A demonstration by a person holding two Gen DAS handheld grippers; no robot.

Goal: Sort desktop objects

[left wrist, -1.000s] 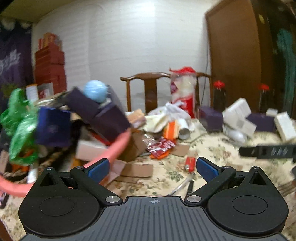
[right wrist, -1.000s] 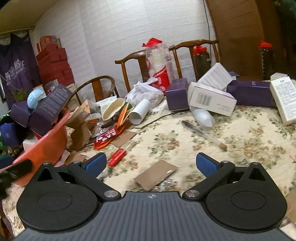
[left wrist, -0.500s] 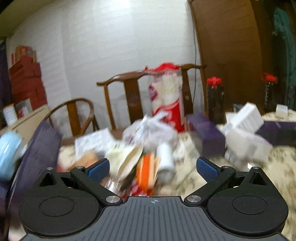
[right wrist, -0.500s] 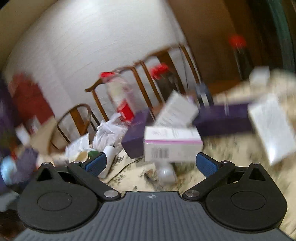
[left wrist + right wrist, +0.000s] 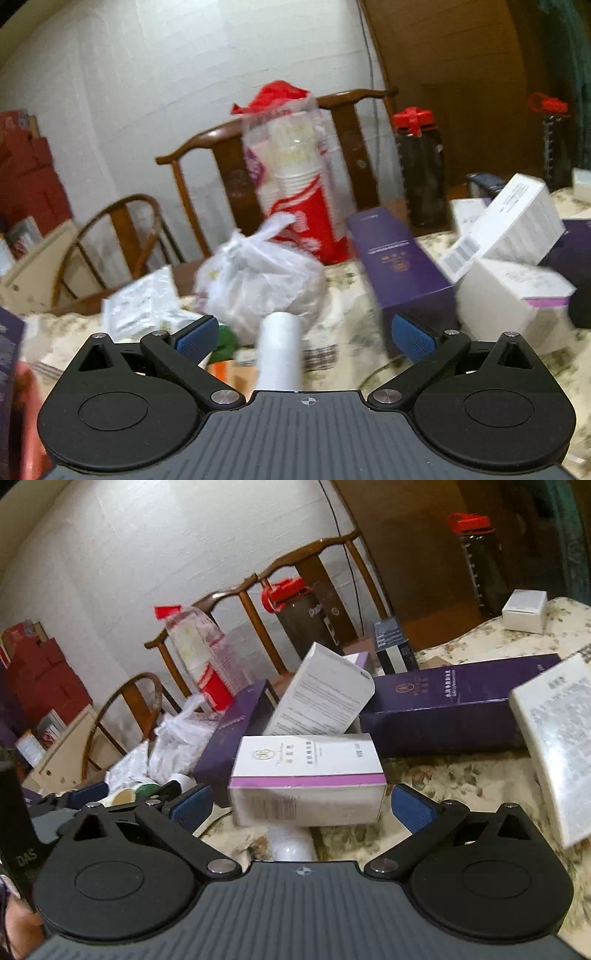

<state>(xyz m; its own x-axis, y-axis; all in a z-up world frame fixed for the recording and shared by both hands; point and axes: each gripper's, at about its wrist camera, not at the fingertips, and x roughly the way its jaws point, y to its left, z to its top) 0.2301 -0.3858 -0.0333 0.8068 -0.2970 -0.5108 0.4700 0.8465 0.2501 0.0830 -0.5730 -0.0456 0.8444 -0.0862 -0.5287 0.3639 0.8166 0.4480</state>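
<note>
While the worktop (image 5: 461, 775) lay cluttered, a purple box (image 5: 450, 705) sat behind a white box (image 5: 306, 775). The right tool (image 5: 299, 806) gaped empty at that white box; the left tool (image 5: 304, 338) gaped empty over a white tube (image 5: 279, 354).

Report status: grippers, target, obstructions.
Left gripper open, lined up on white cup. Right gripper open, white box between fingers, untouched. Clutter all round.
</note>
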